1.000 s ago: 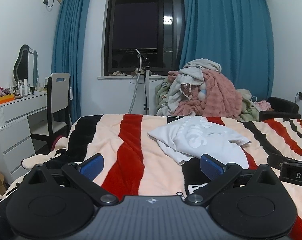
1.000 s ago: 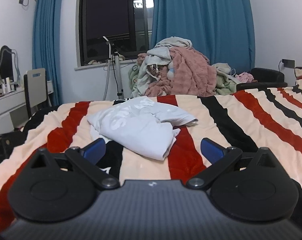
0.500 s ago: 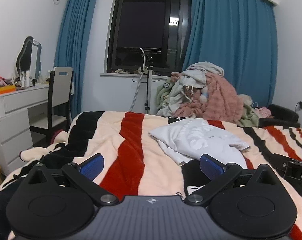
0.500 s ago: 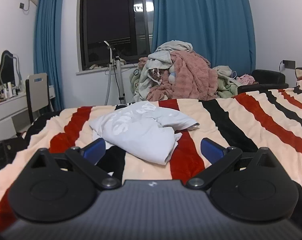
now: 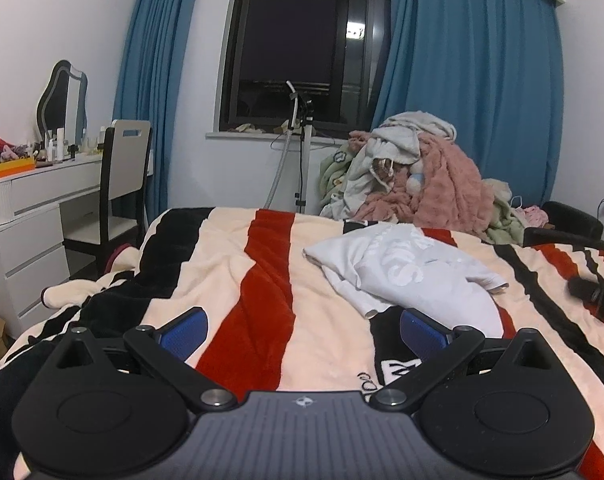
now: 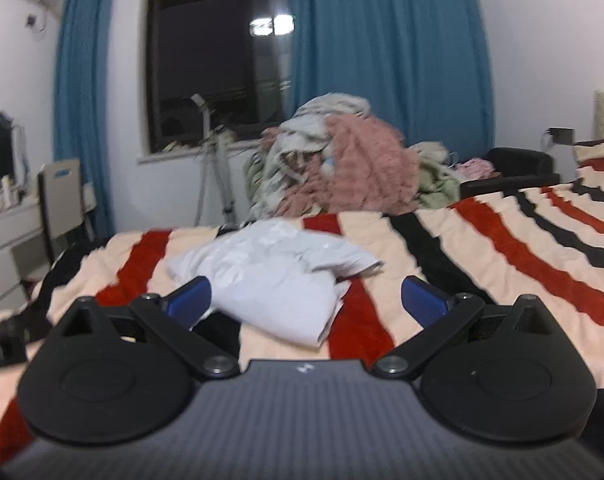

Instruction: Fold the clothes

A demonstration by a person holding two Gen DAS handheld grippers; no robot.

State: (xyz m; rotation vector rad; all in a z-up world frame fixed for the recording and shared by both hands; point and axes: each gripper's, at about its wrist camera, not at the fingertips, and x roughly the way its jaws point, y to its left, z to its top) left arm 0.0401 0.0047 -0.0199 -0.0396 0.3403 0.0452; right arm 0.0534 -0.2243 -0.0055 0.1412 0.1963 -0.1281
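Note:
A crumpled white garment with pale lettering (image 5: 405, 276) lies on the striped bed blanket (image 5: 270, 280); it also shows in the right wrist view (image 6: 278, 276). My left gripper (image 5: 303, 332) is open and empty, low over the blanket, with the garment ahead and to its right. My right gripper (image 6: 305, 300) is open and empty, close in front of the garment's near edge. The right gripper shows as a dark blur at the right edge of the left wrist view (image 5: 593, 294).
A heap of clothes and a pink blanket (image 5: 413, 184) stands beyond the bed's far edge. A white dresser (image 5: 26, 208) with a mirror and a chair (image 5: 122, 184) are at the left. A stand (image 5: 302, 152) is below the window. A black armchair (image 6: 513, 168) is at the right.
Both grippers have moved forward toward the garment, which looks larger and nearer. The right wrist view is now blurred from motion. Both stay open.

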